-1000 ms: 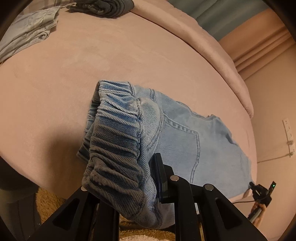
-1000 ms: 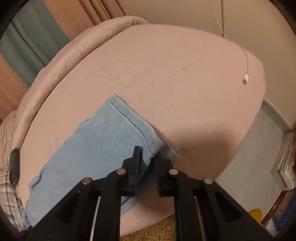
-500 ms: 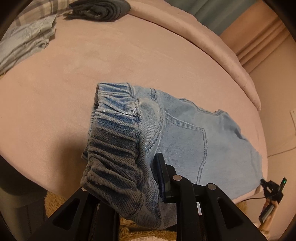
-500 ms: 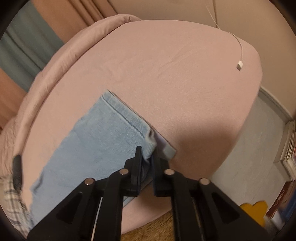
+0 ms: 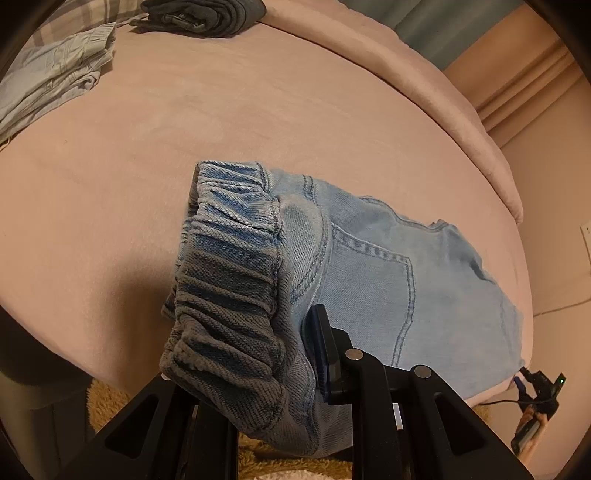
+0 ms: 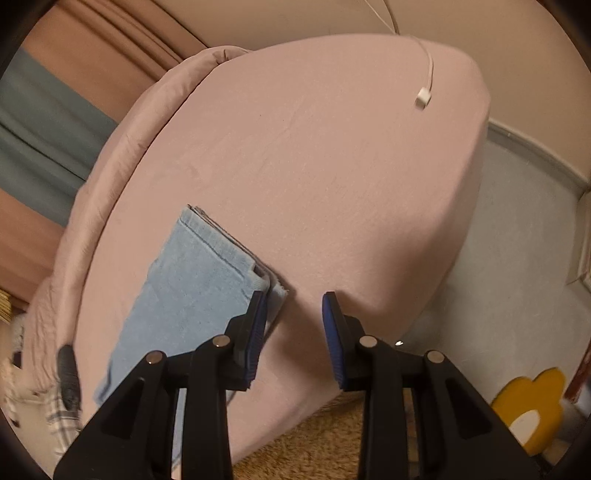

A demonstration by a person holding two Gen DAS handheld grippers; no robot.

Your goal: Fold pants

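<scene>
Light blue denim pants (image 5: 388,288) lie on the pink bed (image 5: 184,129), seat side up with a back pocket showing. My left gripper (image 5: 258,354) is shut on the elastic waistband (image 5: 229,280), which bunches up over its left finger near the bed's front edge. In the right wrist view the pants' leg end (image 6: 207,273) lies flat with its hem layers stacked. My right gripper (image 6: 293,325) is open and empty, its left pad (image 6: 255,325) just over the hem corner.
Folded grey-blue clothes (image 5: 55,81) and a dark folded garment (image 5: 203,14) lie at the bed's far left. A white cable end (image 6: 423,98) rests on the bed at the right. A tan rug (image 6: 332,435) and a yellow flower-shaped object (image 6: 528,413) are on the floor.
My right gripper has opened and let go of the leg hem, which now lies on the bed. My left gripper keeps hold of the waistband.
</scene>
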